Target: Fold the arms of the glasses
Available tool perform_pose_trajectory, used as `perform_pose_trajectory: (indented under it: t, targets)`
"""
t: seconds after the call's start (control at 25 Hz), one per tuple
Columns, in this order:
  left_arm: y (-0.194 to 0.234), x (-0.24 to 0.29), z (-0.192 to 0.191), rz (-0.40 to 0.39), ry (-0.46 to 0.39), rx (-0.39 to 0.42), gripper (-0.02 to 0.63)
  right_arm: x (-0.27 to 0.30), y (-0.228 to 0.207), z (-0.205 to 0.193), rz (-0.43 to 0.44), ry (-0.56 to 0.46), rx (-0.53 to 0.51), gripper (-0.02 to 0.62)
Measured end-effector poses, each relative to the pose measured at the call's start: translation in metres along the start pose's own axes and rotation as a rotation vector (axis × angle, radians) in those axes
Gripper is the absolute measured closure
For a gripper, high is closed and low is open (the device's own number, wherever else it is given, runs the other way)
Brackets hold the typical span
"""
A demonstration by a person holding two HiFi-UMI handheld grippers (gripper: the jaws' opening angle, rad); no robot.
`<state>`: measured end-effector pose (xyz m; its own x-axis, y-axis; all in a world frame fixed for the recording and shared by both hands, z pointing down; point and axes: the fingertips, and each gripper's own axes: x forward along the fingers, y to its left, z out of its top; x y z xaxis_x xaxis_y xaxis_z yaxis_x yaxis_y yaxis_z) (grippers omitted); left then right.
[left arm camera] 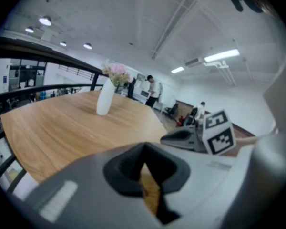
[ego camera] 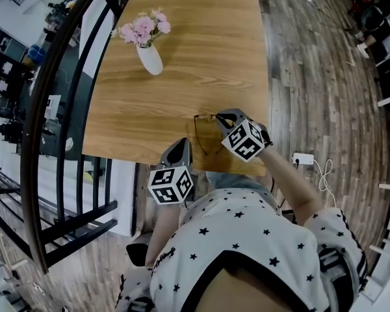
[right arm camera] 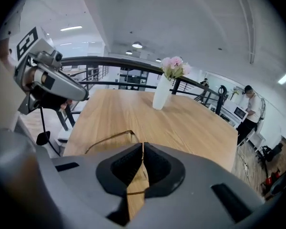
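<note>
Overhead, right gripper (ego camera: 219,116) at glasses (ego camera: 197,130); own view: seemingly shut.

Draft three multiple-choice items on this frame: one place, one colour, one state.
1. Where on the table do the glasses lie? A far end; B near edge, by the right gripper; C far left corner.
2. What colour are the flowers? A pink; B yellow; C blue.
3. How do the left gripper jaws stand? A wide apart; B together, empty; C clamped on the glasses.
Answers: B, the head view shows them at that gripper's tip; A, pink blooms in the white vase; B, its own view shows the jaws closed on nothing.
</note>
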<state>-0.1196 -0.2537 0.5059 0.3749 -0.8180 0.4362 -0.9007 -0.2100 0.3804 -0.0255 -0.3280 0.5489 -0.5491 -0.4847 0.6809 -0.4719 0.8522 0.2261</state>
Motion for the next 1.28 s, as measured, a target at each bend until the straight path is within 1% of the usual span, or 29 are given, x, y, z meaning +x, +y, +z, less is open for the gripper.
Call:
perform_pose_trajectory:
  t: [0.12, 0.28, 0.52, 0.72, 0.84, 0.96, 1.12, 1.28]
  targets:
    - [0.003, 0.008, 0.001, 0.012, 0.015, -0.001, 0.598, 0.012, 0.003, -0.006, 0.048, 0.044, -0.064, 0.577]
    - [0.006, 0.014, 0.003, 0.015, 0.026, -0.006, 0.598, 0.025, 0.009, -0.012, 0.116, 0.096, -0.102, 0.575]
    - [0.009, 0.022, 0.004, 0.020, 0.037, -0.009, 0.598, 0.041, 0.010, -0.021, 0.180, 0.171, -0.194, 0.575]
    - [0.010, 0.022, 0.004, 0.028, 0.038, -0.016, 0.598, 0.049, 0.011, -0.023, 0.233, 0.215, -0.264, 0.575]
    - [0.013, 0.022, 0.004, 0.040, 0.037, -0.024, 0.598, 0.053, 0.014, -0.027, 0.282, 0.248, -0.283, 0.575]
    - [0.015, 0.022, 0.004, 0.049, 0.035, -0.030, 0.598, 0.058, 0.016, -0.030, 0.313, 0.269, -0.296, 0.575]
    - [0.017, 0.023, 0.004, 0.056, 0.032, -0.036, 0.598, 0.062, 0.015, -0.028, 0.333, 0.266, -0.296, 0.575]
    - [0.014, 0.024, 0.001, 0.056, 0.035, -0.038, 0.598, 0.062, 0.015, -0.028, 0.335, 0.259, -0.300, 0.575]
